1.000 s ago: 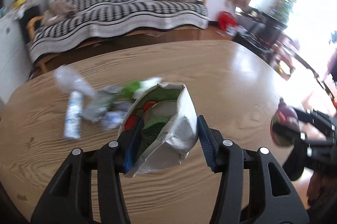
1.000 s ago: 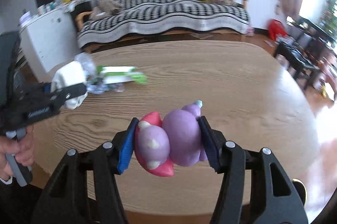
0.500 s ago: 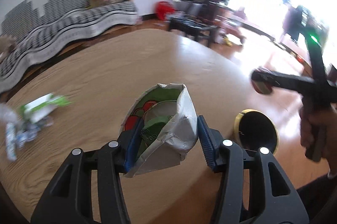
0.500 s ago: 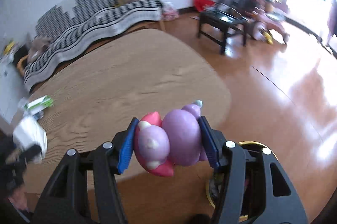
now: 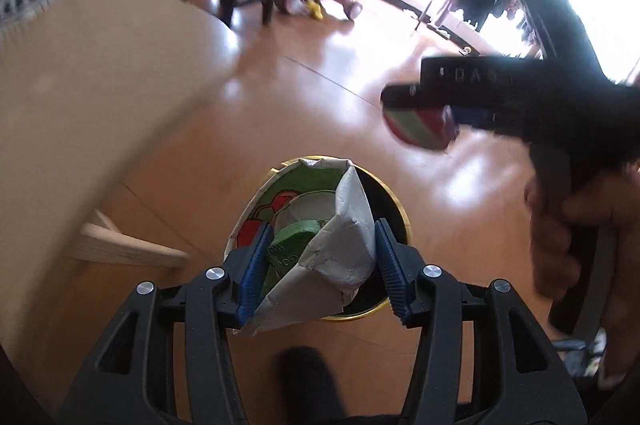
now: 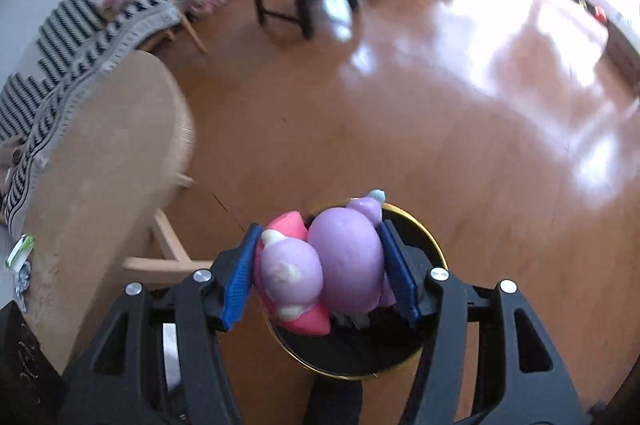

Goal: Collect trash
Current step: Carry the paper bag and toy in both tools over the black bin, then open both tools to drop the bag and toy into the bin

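Note:
My left gripper (image 5: 318, 261) is shut on a crumpled carton (image 5: 320, 241), white outside with green and red print. It hangs right over a round black bin with a gold rim (image 5: 402, 221) on the floor. My right gripper (image 6: 320, 265) is shut on a purple and pink plastic toy (image 6: 340, 261) and points down over the same bin (image 6: 420, 233). In the left wrist view the right gripper (image 5: 448, 105) shows from the side with the toy (image 5: 416, 129), gripped by a hand (image 5: 560, 237).
The wooden table (image 5: 80, 97) lies to the left with its leg brace (image 5: 120, 245) near the bin. Leftover trash (image 6: 20, 257) sits at the table's far edge. A black stool (image 6: 288, 1), a striped sofa (image 6: 60, 37) and toys stand further off on the shiny wood floor (image 6: 440, 105).
Both grippers have swung from over the table to the right and down, and now hang over the bin on the floor. The carton and the toy stay gripped.

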Tool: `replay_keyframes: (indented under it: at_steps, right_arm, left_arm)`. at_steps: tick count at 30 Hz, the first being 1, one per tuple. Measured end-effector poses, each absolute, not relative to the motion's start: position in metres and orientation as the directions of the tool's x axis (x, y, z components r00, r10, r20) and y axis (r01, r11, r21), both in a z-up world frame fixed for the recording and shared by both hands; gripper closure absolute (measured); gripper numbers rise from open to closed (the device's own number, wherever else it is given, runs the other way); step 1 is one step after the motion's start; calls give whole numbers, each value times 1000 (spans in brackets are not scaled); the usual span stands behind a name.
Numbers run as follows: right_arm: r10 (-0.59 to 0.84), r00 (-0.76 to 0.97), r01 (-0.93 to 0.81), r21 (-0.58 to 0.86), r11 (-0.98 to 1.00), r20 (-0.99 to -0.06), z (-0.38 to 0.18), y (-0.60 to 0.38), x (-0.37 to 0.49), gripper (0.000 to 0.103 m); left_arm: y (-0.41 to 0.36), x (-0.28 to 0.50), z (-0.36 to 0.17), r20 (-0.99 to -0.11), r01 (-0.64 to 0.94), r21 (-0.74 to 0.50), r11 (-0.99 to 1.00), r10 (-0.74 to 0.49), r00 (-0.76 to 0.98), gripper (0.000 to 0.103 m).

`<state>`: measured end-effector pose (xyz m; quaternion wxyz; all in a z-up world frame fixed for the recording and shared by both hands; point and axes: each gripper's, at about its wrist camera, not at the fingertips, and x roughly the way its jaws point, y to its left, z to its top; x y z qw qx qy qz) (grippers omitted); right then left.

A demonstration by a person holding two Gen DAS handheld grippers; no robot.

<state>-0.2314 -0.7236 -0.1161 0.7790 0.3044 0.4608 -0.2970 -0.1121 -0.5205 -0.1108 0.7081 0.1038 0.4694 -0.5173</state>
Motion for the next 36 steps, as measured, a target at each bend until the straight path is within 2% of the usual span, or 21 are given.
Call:
replay_keyframes:
  at_steps: [6,17,19,20,21,22,27,29,30,36]
  right_arm:
    - [-117,352,784,224,579,-929,-152,-749,-250,44]
    - [-124,360,778,225,587,-925,-146,-748,-243,41]
    - [-130,345,780,207,590,-930,-146,-746,-241,38]
    - [-134,337,780,197,594,-932,-146,-744,-239,34]
    - [-144,332,780,185,598,-932,-144,-743,-238,31]
    - [-153,329,782,178,598,-932,-143,-742,-237,28]
    - [-174,371,772,198,604,-912,-125,-734,-228,27]
    - [-185,402,754,210,623,-897,-112,-724,-221,22]
    - [-192,428,734,216,643,-883,-102,-713,-212,21]
    - [-165,555,576,234,783,-816,-52,-626,-148,20]
  left_arm:
    - [-549,-113,-139,-789,795,-394,462,-614,-34,52]
    - [-573,-115,-155,-814,799,-361,481,-580,-19,52]
    - [-575,-114,-155,-818,800,-355,483,-575,-16,46]
    - [-575,-113,-155,-818,801,-352,485,-575,-11,33]
    - [-573,-112,-153,-816,799,-346,491,-578,1,24]
    - [-570,-111,-150,-808,798,-347,492,-589,13,23]
    - [-554,-105,-134,-807,798,-337,500,-589,29,19]
    - [-534,-101,-118,-803,810,-311,497,-593,56,16]
    - [-522,-99,-111,-799,813,-299,500,-596,72,13]
    - [-406,-53,-53,-784,779,-177,602,-564,258,12]
